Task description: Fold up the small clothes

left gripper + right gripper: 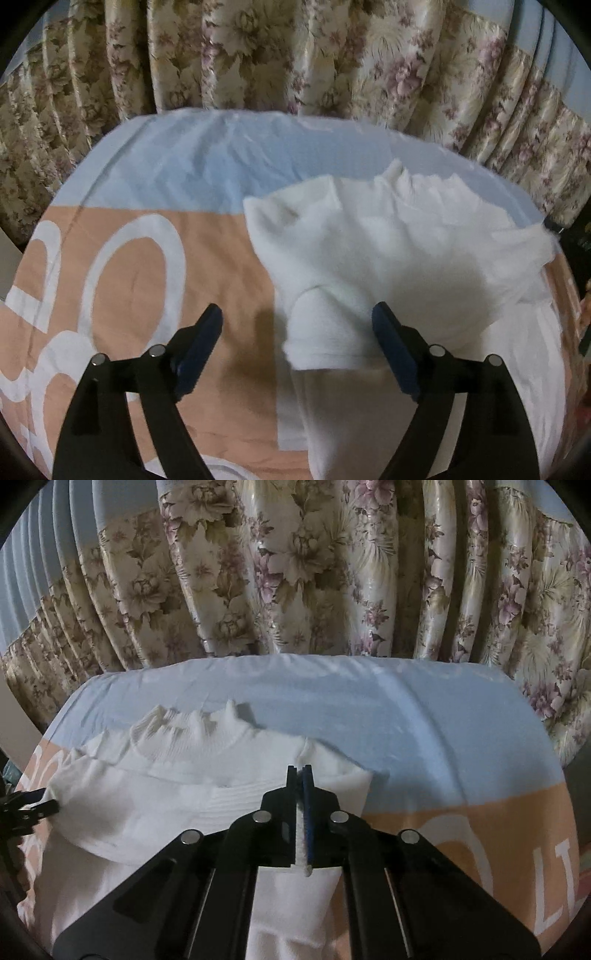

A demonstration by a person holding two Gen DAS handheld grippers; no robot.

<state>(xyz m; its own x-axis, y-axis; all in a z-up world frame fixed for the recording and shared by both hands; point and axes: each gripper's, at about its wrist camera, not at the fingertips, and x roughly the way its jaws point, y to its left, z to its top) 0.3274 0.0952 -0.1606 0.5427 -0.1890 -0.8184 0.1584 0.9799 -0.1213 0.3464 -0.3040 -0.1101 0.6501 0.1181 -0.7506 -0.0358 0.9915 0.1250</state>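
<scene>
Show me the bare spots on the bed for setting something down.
Free: the blue strip between the shirt and the curtain, and the orange patch left of the shirt. Crowded: the shirt itself, pinched by the right gripper.

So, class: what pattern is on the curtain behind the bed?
Floral curtain: purple and olive blooms on cream; clearest in the right wrist view.

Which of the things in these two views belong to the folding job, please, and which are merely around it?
Part of the job:
- white top, lying on the bed
- right gripper, shut on a fold of the white top
- left gripper, open above a sleeve

Merely around:
- peach and blue bedsheet
- floral curtain behind the bed
</scene>
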